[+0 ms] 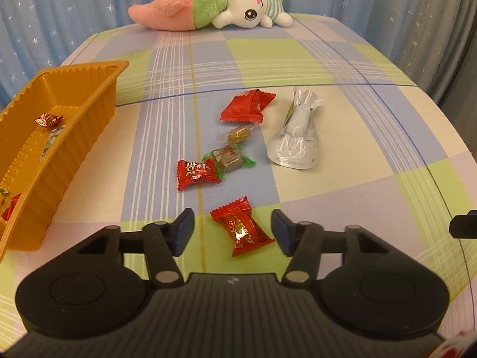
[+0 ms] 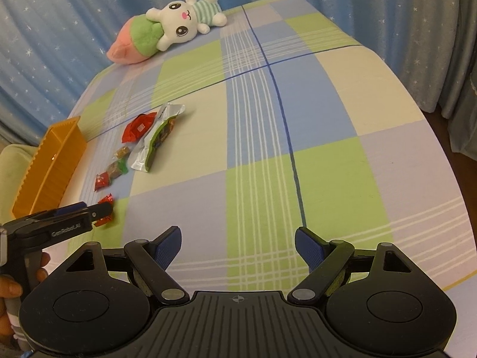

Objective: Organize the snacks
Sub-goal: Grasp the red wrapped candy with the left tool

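Nearest the left wrist camera, the left gripper (image 1: 232, 232) stands apart around a red candy (image 1: 241, 226), pads not yet touching. It looks light, crinkly and slippery; the plump middle seems the best place to grip. Six snacks lie on the checked cloth (image 1: 342, 113): three red, two brownish, one silver pouch (image 1: 295, 131). An orange tray (image 1: 59, 137) sits left.

From the right wrist, the right gripper (image 2: 238, 249) hangs apart, empty over bare cloth, well away from the snacks.

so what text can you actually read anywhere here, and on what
"GenRobot.AI": side of the left hand-held gripper, seen from the right wrist.
Silver pouch: printed code along the bottom seal, upside down, too blurred to read.
Red candy: yellow characters, not legible.
Other wrappers: too small.
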`<action>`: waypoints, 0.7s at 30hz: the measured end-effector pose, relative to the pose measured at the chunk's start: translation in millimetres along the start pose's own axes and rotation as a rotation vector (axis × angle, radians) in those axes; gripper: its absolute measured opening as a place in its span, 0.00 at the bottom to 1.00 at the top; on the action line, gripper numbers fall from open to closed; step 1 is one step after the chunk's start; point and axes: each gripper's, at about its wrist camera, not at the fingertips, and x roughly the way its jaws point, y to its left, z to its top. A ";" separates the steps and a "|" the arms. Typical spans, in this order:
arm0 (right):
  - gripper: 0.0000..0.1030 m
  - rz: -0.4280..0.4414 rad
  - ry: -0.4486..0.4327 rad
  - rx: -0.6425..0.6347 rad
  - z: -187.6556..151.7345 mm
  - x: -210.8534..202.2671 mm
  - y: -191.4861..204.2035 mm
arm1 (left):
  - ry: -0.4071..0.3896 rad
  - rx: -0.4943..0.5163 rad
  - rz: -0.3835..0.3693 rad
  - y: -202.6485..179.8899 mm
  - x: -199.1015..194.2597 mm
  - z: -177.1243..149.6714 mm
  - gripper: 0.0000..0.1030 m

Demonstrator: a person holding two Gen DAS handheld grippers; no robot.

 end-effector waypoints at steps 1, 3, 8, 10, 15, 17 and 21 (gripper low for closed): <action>0.81 0.002 0.001 -0.002 0.2 0.7 0.2 | 0.005 0.000 -0.002 -0.2 1.5 0.0 0.46; 0.80 0.008 0.003 -0.007 0.6 1.6 1.3 | 0.014 -0.001 -0.003 -0.1 3.8 0.1 0.41; 0.78 0.026 -0.005 -0.024 1.8 4.0 5.7 | 0.034 0.001 -0.012 2.3 6.8 -2.3 0.22; 0.78 0.038 -0.009 -0.035 3.0 5.7 8.3 | 0.032 -0.009 -0.010 5.4 6.2 -3.8 0.19; 0.77 0.074 -0.015 -0.074 7.1 12.2 20.2 | 0.017 -0.033 0.013 17.5 -3.0 -6.6 0.18; 0.75 0.092 -0.016 -0.098 9.5 16.1 27.5 | 0.011 -0.046 0.023 24.0 -8.0 -7.4 0.18; 0.67 0.136 -0.023 -0.162 13.8 25.4 48.1 | 0.003 -0.070 0.049 37.4 -17.5 -10.1 0.18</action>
